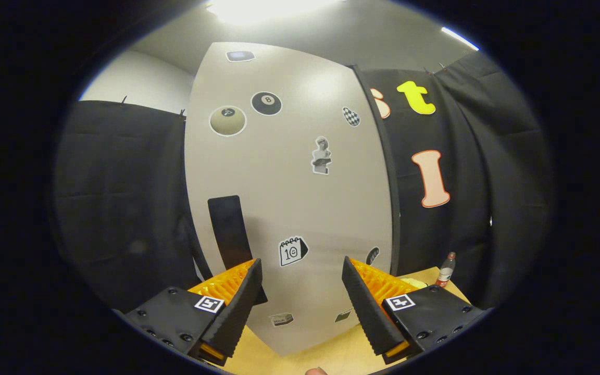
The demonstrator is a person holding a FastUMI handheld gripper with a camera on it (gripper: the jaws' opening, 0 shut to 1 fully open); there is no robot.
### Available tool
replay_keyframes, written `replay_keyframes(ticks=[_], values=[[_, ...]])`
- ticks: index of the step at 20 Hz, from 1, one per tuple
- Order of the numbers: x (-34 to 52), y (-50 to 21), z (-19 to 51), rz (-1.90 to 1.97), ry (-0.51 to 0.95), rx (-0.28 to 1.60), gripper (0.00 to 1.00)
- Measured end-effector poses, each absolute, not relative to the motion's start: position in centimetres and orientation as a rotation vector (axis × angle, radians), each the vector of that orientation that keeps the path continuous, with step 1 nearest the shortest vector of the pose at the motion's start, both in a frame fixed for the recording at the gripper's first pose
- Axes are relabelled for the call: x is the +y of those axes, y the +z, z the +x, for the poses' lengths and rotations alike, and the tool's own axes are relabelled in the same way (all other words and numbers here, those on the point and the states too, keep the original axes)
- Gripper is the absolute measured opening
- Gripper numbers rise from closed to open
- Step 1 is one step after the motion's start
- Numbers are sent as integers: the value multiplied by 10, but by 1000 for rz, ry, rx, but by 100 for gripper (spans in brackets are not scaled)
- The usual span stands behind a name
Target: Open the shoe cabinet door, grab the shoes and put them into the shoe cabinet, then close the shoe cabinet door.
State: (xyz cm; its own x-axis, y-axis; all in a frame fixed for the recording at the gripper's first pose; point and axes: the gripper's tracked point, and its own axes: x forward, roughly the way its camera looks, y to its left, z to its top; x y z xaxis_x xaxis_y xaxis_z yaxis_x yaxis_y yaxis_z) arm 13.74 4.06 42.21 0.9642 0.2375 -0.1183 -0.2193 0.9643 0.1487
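Wooden floor (pixel 341 354) under closed shoe cabinet door (pixel 289 182), dark handle (pixel 229 229) beyond left finger, tongs (pixel 301 271) released, spread wide.

Your one camera rides on the gripper (pixel 301 271), looking forward along its two spread, empty fingers and tilted slightly upward, close to the shoe cabinet door (pixel 289 182) straight ahead, with the wooden table (pixel 331 354) just below.
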Motion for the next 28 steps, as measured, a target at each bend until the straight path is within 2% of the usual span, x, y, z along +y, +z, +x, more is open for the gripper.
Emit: replay_keyframes(ticks=[6,13,20,28], values=[[59,422,142,116,237,144,98],[3,401,117,-41,160,166,98],[-55,399,93,-30,67,148,98],[-83,397,89,0,20,144,98]])
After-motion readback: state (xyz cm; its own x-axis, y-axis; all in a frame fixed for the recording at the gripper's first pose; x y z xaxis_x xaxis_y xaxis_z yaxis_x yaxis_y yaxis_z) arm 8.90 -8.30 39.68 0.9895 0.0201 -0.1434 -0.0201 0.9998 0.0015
